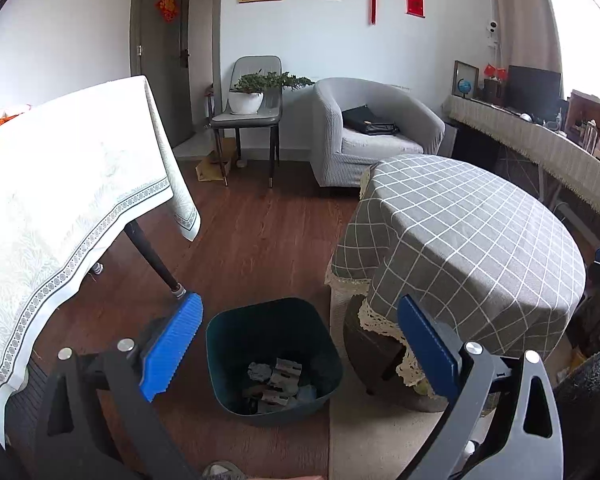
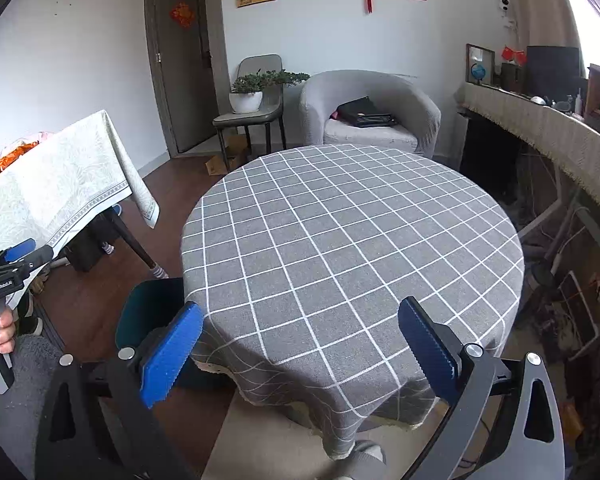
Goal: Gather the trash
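Both tongs are empty right now. Left gripper (image 1: 300, 344) has its blue pads spread wide with nothing between them, hanging over the dark green bin (image 1: 274, 360) on the wood floor; the bin sits straight ahead and below, framed in the gap between the two pads. Crumpled wrappers and paper (image 1: 278, 384) lie in a heap at the bottom of the bin, so that's where the collected trash is. Right gripper (image 2: 300, 344) is spread just as wide, also holding nothing, pointed across the round table with the grey checked cloth (image 2: 352, 240). I see no trash on that cloth in either view. From the right wrist view the bin (image 2: 148, 308) shows only as a dark edge low and to the left, tucked beside the table's rim, partly hidden by the left pad. So the key geometry: bin is on the left side, directly under the left tongs, while the right tongs would have to cross left past the table edge to reach it. Left is clearly the nearer one for any drop. The bin opening is roughly square with rounded corners, no real long axis to align to. My read is the pickup work looks mostly done here; can't tell whether stray bits remain on the floor out of frame
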Motion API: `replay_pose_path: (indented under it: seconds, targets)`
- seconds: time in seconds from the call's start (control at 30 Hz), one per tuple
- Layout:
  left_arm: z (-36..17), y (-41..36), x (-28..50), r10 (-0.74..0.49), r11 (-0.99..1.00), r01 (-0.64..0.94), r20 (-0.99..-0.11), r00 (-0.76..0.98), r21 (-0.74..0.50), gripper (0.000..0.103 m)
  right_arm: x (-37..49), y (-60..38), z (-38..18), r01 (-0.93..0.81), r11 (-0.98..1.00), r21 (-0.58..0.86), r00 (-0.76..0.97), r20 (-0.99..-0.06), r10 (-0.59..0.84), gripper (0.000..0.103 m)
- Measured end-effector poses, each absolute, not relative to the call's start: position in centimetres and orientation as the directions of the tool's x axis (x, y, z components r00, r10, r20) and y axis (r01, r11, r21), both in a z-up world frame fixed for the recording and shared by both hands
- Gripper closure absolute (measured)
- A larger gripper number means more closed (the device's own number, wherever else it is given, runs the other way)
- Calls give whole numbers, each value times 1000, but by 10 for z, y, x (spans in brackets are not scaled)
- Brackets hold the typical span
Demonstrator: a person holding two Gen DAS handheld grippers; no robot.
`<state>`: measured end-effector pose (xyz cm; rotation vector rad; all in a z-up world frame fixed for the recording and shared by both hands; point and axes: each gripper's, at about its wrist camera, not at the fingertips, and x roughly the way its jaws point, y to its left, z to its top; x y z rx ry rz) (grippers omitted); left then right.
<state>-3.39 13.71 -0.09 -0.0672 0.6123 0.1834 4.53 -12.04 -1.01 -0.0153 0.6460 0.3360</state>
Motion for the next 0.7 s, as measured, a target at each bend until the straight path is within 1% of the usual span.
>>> replay_pose_path:
  seconds: [0.13,0.23,0.4,0.7]
  targets:
    - [-4,133,-34,135,986,-168,-592,795,-1,3,38,-119,-9,-331,937,109,740,-587,330,4]
    - [-8,132,-32,143,984,-178,-610,779,3,3,36,-113,-8,-346,934,90,741,-584,331,4]
    - [-9,133,-32,139,984,-181,-611,779,-6,3,30,-105,-5,-373,926,58,752,-566,339,4]
    - [-10,136,-32,136,983,-184,-614,777,-15,3,30,-111,-7,-365,926,98,745,-565,354,4]
